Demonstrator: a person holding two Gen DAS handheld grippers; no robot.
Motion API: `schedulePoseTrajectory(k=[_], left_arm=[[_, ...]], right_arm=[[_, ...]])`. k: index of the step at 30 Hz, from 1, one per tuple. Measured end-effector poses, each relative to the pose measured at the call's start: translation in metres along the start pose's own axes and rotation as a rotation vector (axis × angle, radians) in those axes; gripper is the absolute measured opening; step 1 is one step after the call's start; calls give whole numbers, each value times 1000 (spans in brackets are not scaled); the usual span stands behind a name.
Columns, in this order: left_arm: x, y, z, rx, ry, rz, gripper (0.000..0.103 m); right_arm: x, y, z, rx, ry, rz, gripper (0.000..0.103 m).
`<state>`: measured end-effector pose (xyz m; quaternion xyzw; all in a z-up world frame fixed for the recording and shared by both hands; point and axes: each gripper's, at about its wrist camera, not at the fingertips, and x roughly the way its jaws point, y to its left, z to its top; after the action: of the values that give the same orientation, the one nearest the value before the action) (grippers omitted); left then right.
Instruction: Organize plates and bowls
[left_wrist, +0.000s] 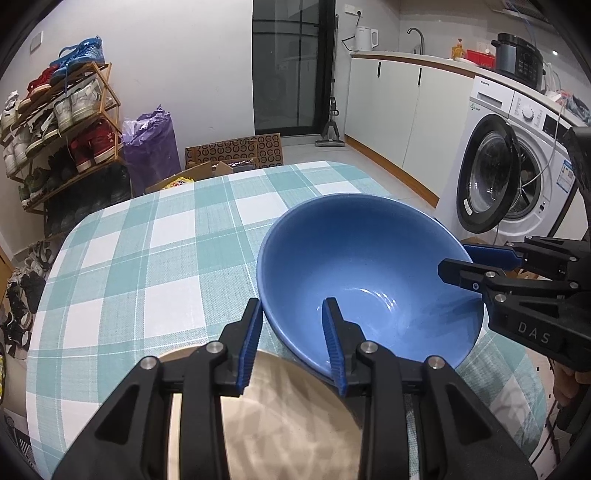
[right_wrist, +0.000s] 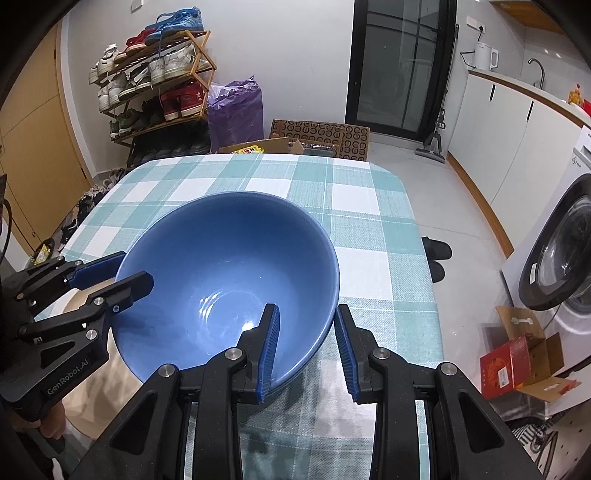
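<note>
Straddling opposite rims, 2 tools hold the blue bowl (left_wrist: 354, 266) tilted over the checked worktop (left_wrist: 147, 251): the left hand-held gripper (left_wrist: 291, 317) and right hand-held gripper (right_wrist: 306, 325) are each clamped on its wall, beside a beige plate (left_wrist: 280, 417).

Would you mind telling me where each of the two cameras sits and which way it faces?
Left wrist view: rides the left claw, looking down along its fingers at the blue bowl, whose rim it straddles; right claw enters from the right.
Right wrist view: rides the right claw, straddling the bowl's opposite rim; left claw and a hand at left.
Shared: bowl, checked tablecloth, shoe rack, washing machine.
</note>
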<state>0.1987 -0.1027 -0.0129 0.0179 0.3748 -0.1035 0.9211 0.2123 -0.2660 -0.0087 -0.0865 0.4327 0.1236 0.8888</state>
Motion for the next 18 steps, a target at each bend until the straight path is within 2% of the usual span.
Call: schedulePoseTrajectory(k=[18], left_arm=[[2,2,-1,6,30,-31,38]], right_arm=[[-7,6,0,-13,10,6,41]])
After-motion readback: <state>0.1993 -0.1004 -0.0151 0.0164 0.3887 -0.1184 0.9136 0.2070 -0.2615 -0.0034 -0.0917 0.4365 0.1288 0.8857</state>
